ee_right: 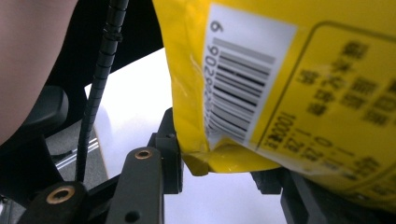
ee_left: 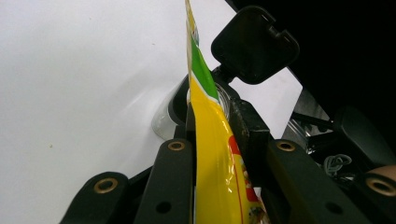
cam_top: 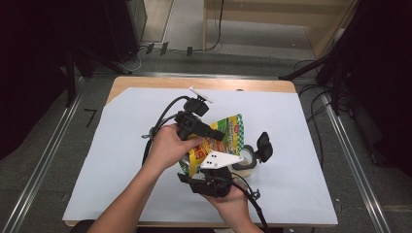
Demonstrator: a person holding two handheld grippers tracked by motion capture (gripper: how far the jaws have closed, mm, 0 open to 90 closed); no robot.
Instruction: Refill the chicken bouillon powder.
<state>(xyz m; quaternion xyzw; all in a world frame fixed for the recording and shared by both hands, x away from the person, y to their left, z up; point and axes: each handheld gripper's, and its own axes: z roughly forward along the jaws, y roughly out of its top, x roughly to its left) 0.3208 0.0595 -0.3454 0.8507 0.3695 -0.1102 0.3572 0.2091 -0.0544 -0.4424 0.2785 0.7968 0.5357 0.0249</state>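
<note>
A yellow and green snack bag [cam_top: 228, 131] is held up over the white sheet between my two grippers. My left gripper [cam_top: 216, 135], in the hand at the left, reaches in from the left and is shut on the bag's upper part. In the left gripper view the bag [ee_left: 210, 154] stands edge-on between the left gripper [ee_left: 212, 112] jaws. My right gripper [cam_top: 206, 170], with its grey plate on top, comes from below. In the right gripper view the bag's [ee_right: 327, 70] barcode side and bottom corner sit clamped in the right gripper [ee_right: 219, 163].
A roll of clear tape [cam_top: 245, 158] lies on the white sheet [cam_top: 121, 160] just right of the bag, with a black rounded piece [cam_top: 264, 145] on a stalk beside it. The tape [ee_left: 163, 121] and black piece [ee_left: 254, 44] lie beyond the left jaws. Cables trail from both grippers.
</note>
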